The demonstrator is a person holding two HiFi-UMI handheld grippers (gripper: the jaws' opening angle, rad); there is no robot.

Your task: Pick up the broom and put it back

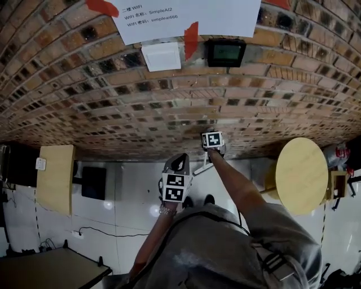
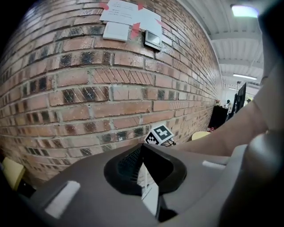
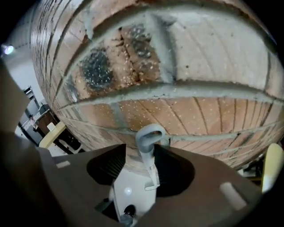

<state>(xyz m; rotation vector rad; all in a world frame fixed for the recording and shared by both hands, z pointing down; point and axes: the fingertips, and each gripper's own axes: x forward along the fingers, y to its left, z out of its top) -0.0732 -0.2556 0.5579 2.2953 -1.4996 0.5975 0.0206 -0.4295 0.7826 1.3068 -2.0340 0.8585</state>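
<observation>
The broom's (image 3: pixel 150 153) pale grey handle, topped by a hanging loop (image 3: pixel 149 133), stands close to the brick wall (image 3: pixel 186 66), inside the spread right tongs (image 3: pixel 141 148). The shaft runs along the inner face of the right-hand pad, and the other pad is well clear of it, so neither pad is squeezing it. Whether the loop touches the bricks cannot be told. In the head view the same handle (image 1: pixel 202 168) shows as a short pale bar at the foot of the wall, just below the right gripper's marker cube (image 1: pixel 213 139).

The left tongs (image 2: pixel 142 148) are pressed together at the tips with nothing between them. They are held just beside the right arm and point at the same wall. The right gripper's marker cube (image 2: pixel 159 135) sits just beyond them.

The person, in a grey top (image 1: pixel 225 248), stands on a white tiled floor (image 1: pixel 130 186), with dark shoes (image 1: pixel 209 198) near the wall.

Higher up the bricks hang a paper notice (image 1: pixel 186 17) fixed with red tape (image 1: pixel 192 39), a white box (image 1: pixel 161 56) and a small dark screen panel (image 1: pixel 225 52). A round pale-wood bench (image 1: pixel 302 175) stands to the right and a rectangular one (image 1: pixel 55 178) to the left, both against the wall.
</observation>
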